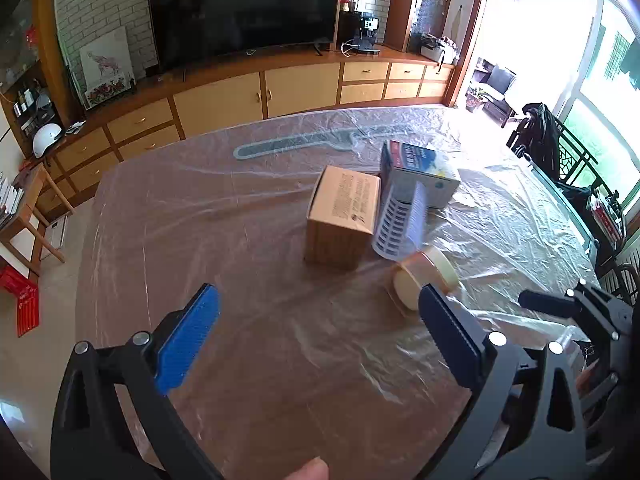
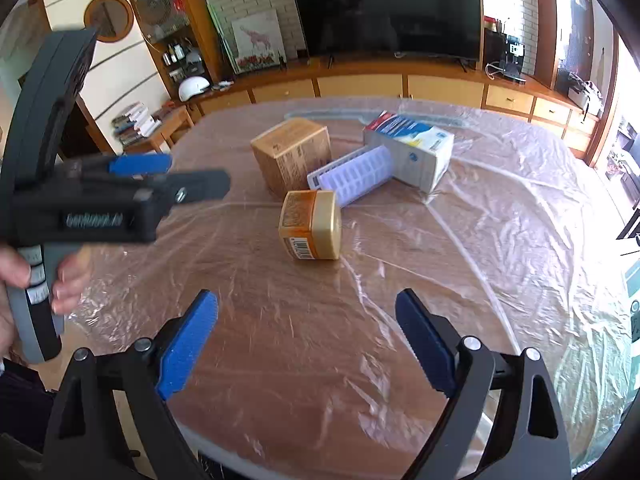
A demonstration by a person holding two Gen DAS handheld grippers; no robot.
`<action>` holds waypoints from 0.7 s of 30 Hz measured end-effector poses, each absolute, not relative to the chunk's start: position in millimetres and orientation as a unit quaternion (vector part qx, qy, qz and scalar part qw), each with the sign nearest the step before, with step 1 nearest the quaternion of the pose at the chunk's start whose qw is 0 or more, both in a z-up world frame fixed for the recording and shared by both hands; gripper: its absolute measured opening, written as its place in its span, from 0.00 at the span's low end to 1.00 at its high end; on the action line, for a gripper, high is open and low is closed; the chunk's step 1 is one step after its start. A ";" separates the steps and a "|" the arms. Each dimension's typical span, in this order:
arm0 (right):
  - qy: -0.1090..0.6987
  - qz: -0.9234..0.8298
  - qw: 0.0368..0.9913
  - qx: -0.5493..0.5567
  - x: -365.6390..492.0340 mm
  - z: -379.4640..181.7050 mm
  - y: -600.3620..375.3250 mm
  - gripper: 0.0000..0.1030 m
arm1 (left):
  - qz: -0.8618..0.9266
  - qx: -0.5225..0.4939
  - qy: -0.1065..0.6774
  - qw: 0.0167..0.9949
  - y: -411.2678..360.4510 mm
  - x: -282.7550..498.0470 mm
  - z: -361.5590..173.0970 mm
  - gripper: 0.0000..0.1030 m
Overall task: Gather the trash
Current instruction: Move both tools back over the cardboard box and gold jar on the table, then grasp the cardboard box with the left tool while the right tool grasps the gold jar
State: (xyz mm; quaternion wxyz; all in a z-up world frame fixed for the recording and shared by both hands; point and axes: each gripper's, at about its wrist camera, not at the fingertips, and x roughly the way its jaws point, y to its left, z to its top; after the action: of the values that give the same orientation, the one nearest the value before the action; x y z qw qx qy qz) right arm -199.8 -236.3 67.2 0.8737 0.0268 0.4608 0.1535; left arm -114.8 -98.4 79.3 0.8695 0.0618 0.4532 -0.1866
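Since the trash sits grouped at mid-table on the plastic sheet (image 2: 500,220), I read it from left to right: a brown carton (image 2: 292,152), probably light and stiff, best taken across its flat sides; a lidded jar (image 2: 311,225) on its side, likely slick and apt to roll; a white slotted cylinder (image 2: 356,174); a white-blue box (image 2: 416,150). My left gripper (image 1: 320,336) and right gripper (image 2: 307,340) both stand open, holding nothing.

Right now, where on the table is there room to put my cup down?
The near part of the table, between the grippers and the jar, is bare plastic sheet. So is the side left of the brown box. It is crowded in the middle, where the brown box, blue-white box, white basket and jar bunch together.
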 end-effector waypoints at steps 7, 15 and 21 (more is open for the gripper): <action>0.468 0.147 0.871 0.022 -182.8 52.6 -219.1 0.80 | -0.202 0.095 0.455 0.862 -109.7 -86.1 68.0 0.87; 0.457 0.129 0.880 0.021 -165.6 45.5 -216.1 0.77 | -0.218 0.102 0.458 0.856 -117.1 -65.3 57.8 0.86; 0.474 0.137 0.869 0.037 -154.8 38.0 -215.4 0.71 | -0.227 0.111 0.458 0.852 -122.0 -57.7 53.0 0.86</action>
State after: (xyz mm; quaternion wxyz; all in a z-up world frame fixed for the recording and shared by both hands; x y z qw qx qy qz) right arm -154.8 -215.4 38.0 0.8689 0.0372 0.4741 0.1372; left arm -57.7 -122.0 53.0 0.8523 0.1105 0.4581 -0.2270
